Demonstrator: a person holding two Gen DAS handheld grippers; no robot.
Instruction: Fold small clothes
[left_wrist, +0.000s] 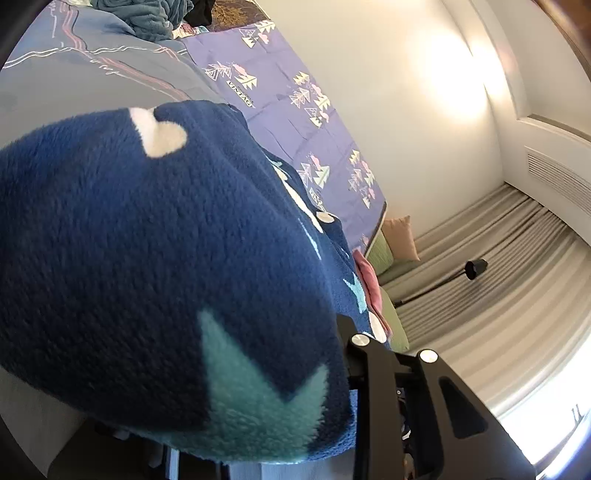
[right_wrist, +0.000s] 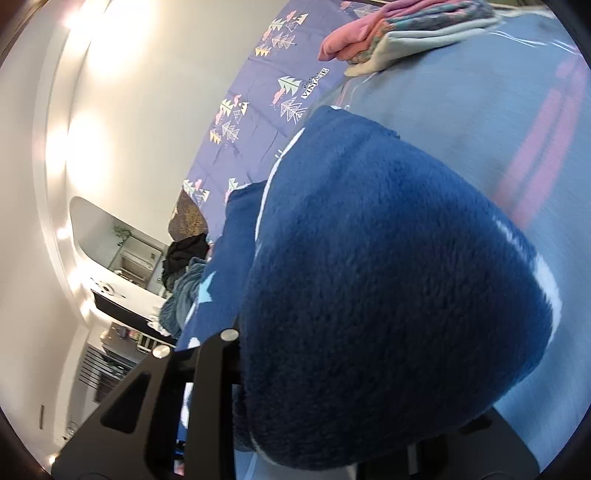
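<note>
1. Left wrist view: the left claw (left_wrist: 354, 391) sits at the lower centre of the frame. Its black finger (left_wrist: 402, 398) presses against a bunched edge of the navy fleece garment (left_wrist: 147, 266). The jaws stand narrow and are clamped on that fleece.
2. The fleece carries white hearts and teal stars. It fills the left and centre of the frame and hides the second finger.
3. Behind it, in the upper left, lies the grey-blue bedspread (left_wrist: 74, 85) of the bed. A purple sheet (left_wrist: 280, 110) with a tree print runs along the upper centre.
4. Right wrist view: the right claw (right_wrist: 236, 384) sits at the lower left of centre. Its black finger (right_wrist: 207, 376) bears on the same garment (right_wrist: 388, 277), jaws narrow and gripping the fabric.
5. The garment covers the centre and lower right of this frame, lifted close to the lens.
6. A stack of folded clothes (right_wrist: 399, 37), pink and pale grey, rests on the bedspread (right_wrist: 480, 118) at the top right.
7. A pile of dark and teal clothes (right_wrist: 184, 273) shows at centre left.
</note>
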